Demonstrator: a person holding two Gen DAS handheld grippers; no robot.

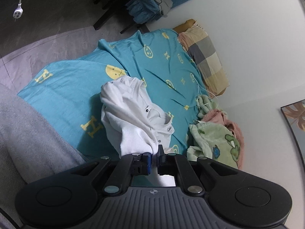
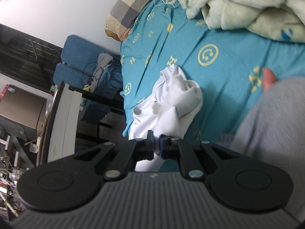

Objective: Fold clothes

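Pinching white cloth between its blue pads, the left tool [image 1: 154, 153] holds one end of a white buttoned shirt [image 1: 133, 114]; in the left wrist view the garment hangs bunched and twisted away from the tool over the bed [image 1: 63, 87] with its teal printed sheet, the collar and dark buttons showing, a checked pillow [image 1: 205, 57] against the wall and a green plush blanket [image 1: 213, 139] heaped to one side. From the right wrist view, the right tool [image 2: 156, 147] is likewise pressed onto a fold of the same shirt, which lies crumpled near the bed's edge with its neckline open. Judging by both grips on an unflattened garment, the step in hand looks like lifting or spreading it; the next move would call for drawing the two tools apart to pull the cloth taut and flat on the sheet. Only the right view shows a grey sleeve [image 2: 270, 118] with a fingertip, and the cluttered shelves beyond; only the left shows a dangling white plug [image 1: 18, 12].
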